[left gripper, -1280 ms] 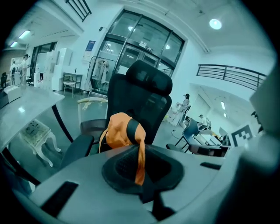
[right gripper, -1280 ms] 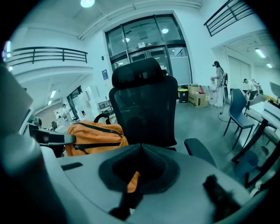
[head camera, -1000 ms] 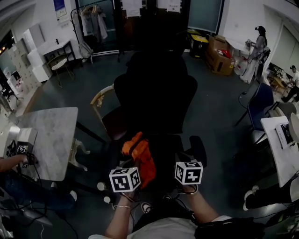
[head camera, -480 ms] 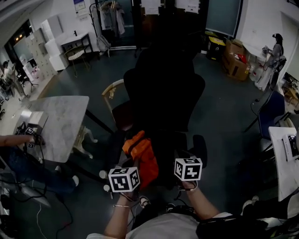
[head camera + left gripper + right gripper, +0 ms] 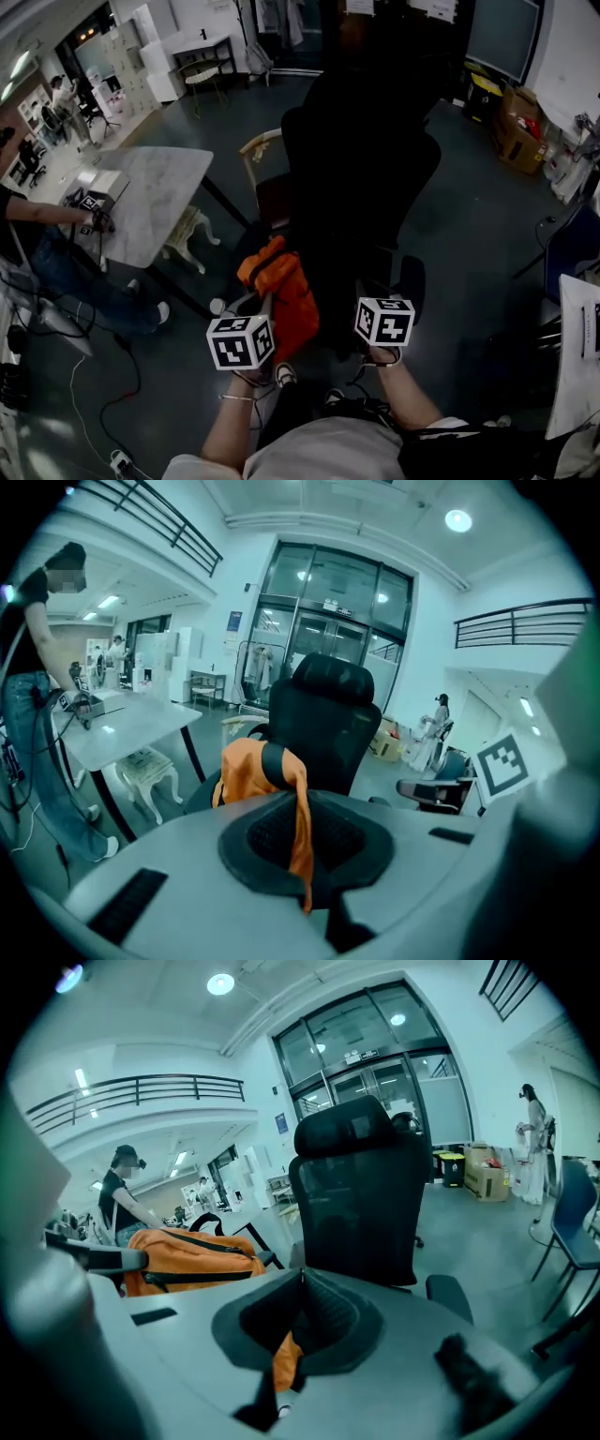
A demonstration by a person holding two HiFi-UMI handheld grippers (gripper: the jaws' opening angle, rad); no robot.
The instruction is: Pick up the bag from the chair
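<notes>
Orange bag [image 5: 281,295], left gripper [image 5: 302,855] clamped (on it)

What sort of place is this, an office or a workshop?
Likely an open office or lab workspace: a black office chair, a pale-topped table, cardboard boxes by the wall, and tall glass doors.

Black office chair [image 5: 361,187] on dark floor [image 5: 469,225], pale table [image 5: 159,202] nearby
</notes>
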